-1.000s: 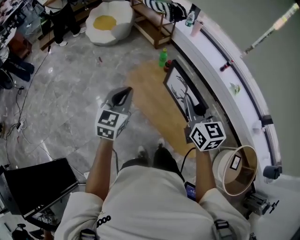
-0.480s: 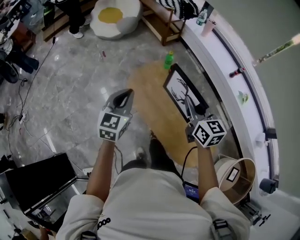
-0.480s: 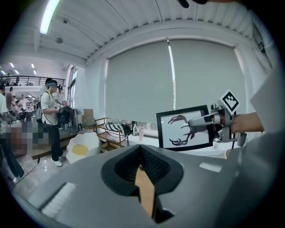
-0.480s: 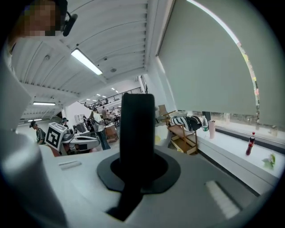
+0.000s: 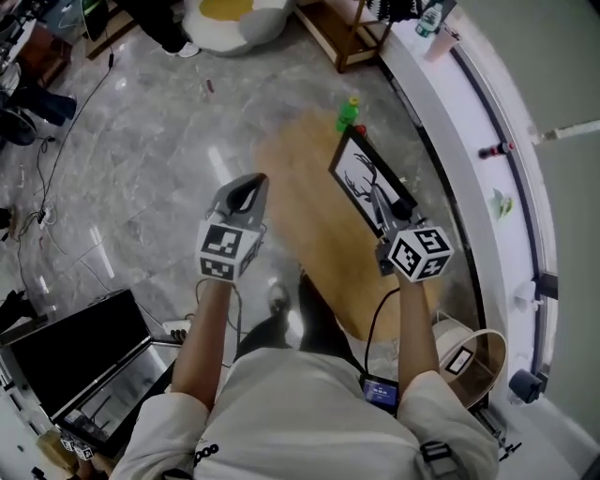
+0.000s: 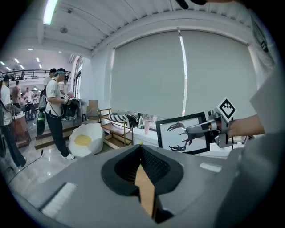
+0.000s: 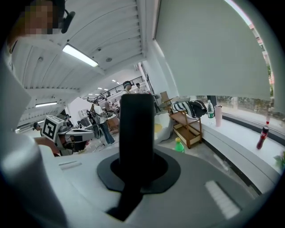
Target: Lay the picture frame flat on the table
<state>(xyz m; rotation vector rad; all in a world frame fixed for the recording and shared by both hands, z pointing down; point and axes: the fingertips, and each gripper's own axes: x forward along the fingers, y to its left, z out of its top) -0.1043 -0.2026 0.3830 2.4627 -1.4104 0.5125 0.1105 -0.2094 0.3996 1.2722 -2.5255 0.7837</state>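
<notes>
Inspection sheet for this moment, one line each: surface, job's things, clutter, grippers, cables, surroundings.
Surface: wooden table, oval, top mostly bare.
Job's things: picture frame with an antler print, held upright, not yet flat; whether its lower edge touches the table cannot be told.
Clutter: green bottle by the table's far end.
Grippers: right gripper shut on the frame's edge; left gripper shut, empty, to the table's left.
Cables: gripper cable hangs from the right gripper; floor cables at left.
Surroundings: window ledge, egg-shaped cushion, wooden rack, people behind.
</notes>
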